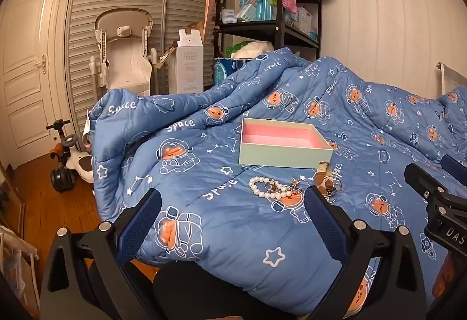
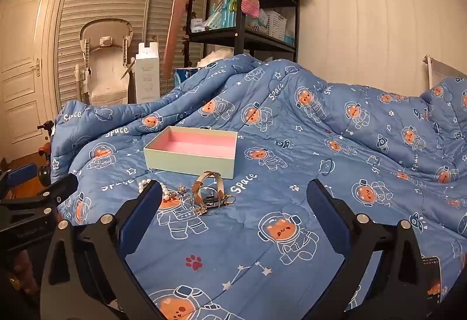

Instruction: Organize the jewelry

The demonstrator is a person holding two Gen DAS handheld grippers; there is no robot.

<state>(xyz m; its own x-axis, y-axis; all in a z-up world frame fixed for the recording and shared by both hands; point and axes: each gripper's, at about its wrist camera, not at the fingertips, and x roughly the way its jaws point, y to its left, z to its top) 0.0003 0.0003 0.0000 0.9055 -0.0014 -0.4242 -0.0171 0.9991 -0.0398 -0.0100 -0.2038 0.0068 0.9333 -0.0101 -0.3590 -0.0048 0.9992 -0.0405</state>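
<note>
An open mint-green box with a pink inside sits empty on the blue quilt. In front of it lie a white pearl bracelet, a brown and cream strap watch and small gold pieces. My left gripper is open and empty, just short of the pearls. My right gripper is open and empty, with the jewelry by its left finger. The right gripper also shows at the right edge of the left wrist view.
The blue space-bear quilt covers the bed in folds. Behind stand a black shelf rack, a white baby seat, a tall white carton and a door. A ride-on toy stands on the wooden floor.
</note>
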